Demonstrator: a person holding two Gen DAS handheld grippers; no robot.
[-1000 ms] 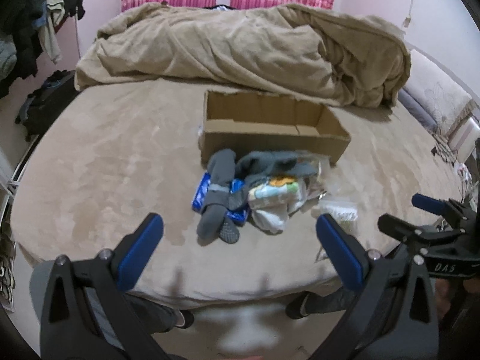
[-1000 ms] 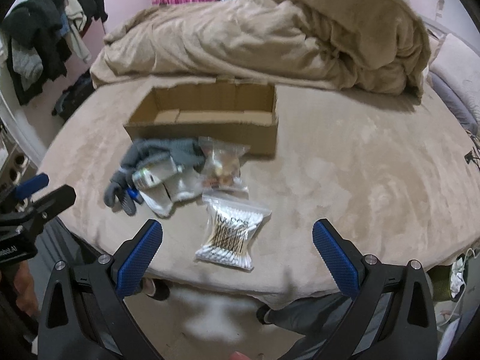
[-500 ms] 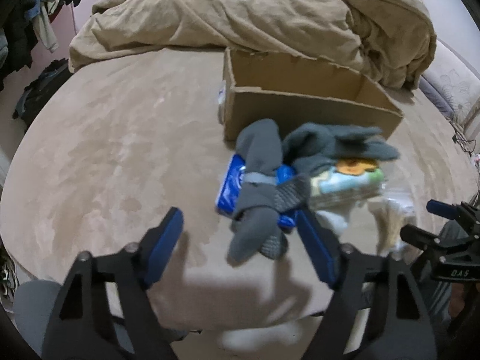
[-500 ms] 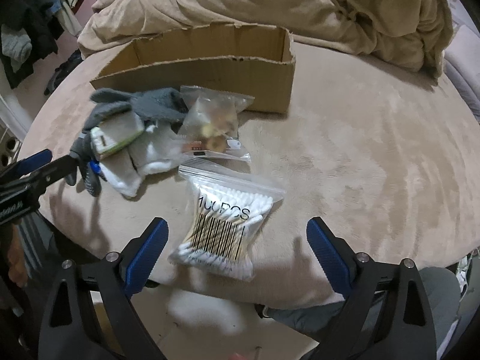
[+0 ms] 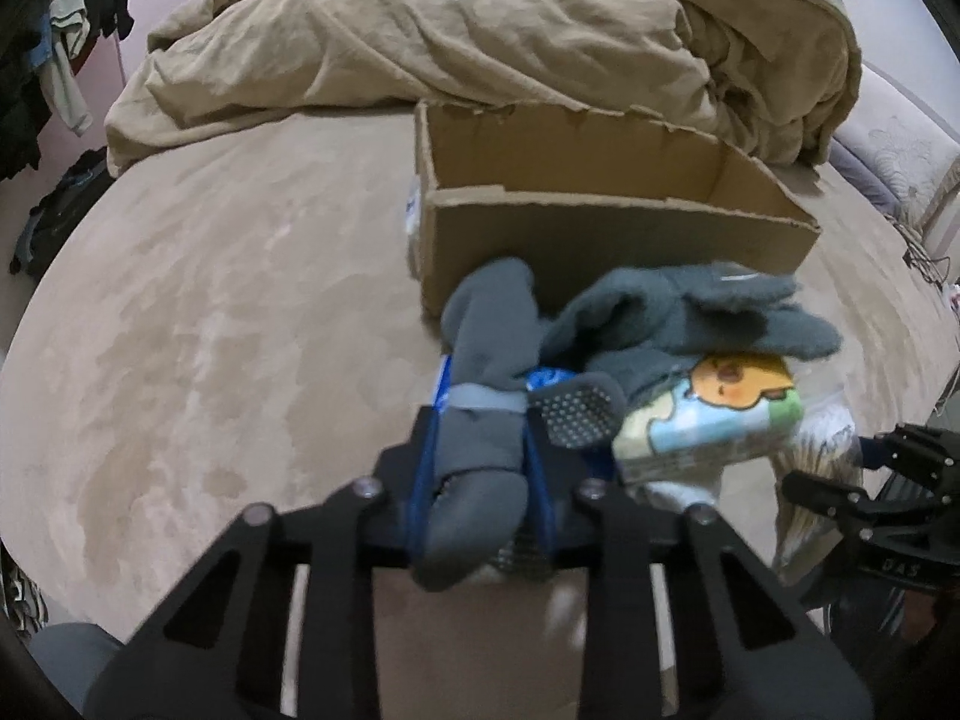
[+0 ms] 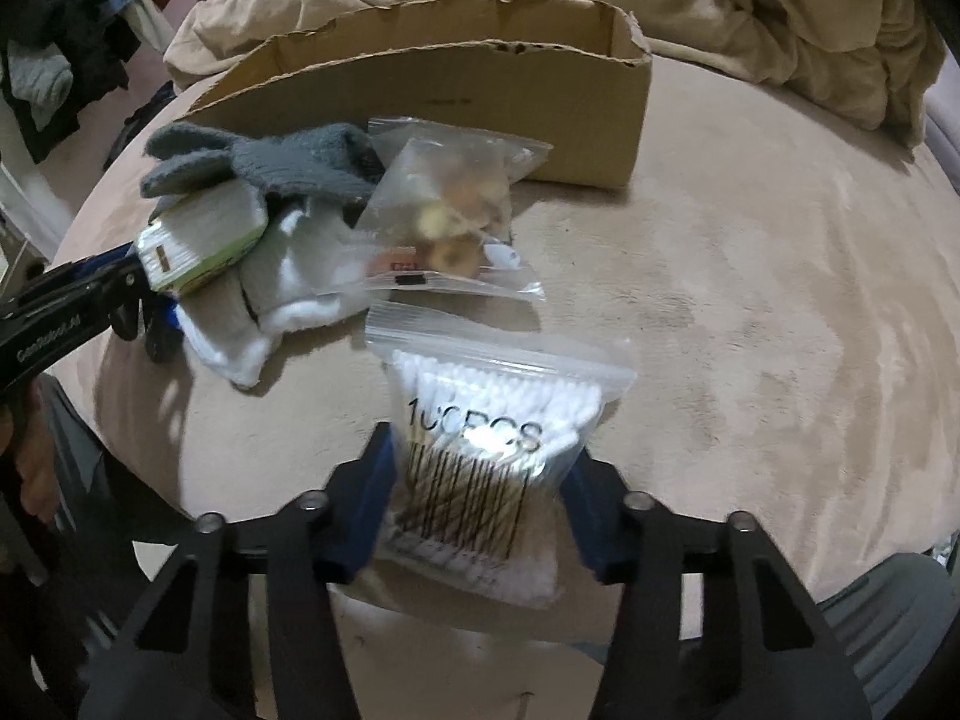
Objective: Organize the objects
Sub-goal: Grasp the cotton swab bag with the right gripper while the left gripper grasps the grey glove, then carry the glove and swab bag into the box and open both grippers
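An open cardboard box (image 5: 600, 228) stands on the bed, also in the right wrist view (image 6: 480, 90). In front of it lies a pile: grey gloves (image 5: 690, 312), a tissue pack (image 5: 708, 414), white socks (image 6: 282, 294) and a snack bag (image 6: 450, 210). My left gripper (image 5: 480, 480) is shut on a grey sock (image 5: 480, 420) at the pile's left end. My right gripper (image 6: 477, 480) is shut on a clear bag of cotton swabs (image 6: 486, 450) near the bed's front edge. The left gripper also shows in the right wrist view (image 6: 90, 294).
A rumpled tan blanket (image 5: 480, 42) lies behind the box. Clothes (image 5: 54, 60) hang at the far left and a dark bag (image 5: 54, 210) sits on the floor. A blue packet (image 5: 546, 378) lies under the sock. A pillow (image 5: 888, 150) lies at the right.
Both grippers moved forward and down toward the pile and closed. The left one closed on the grey sock, the right one on the cotton swab bag.
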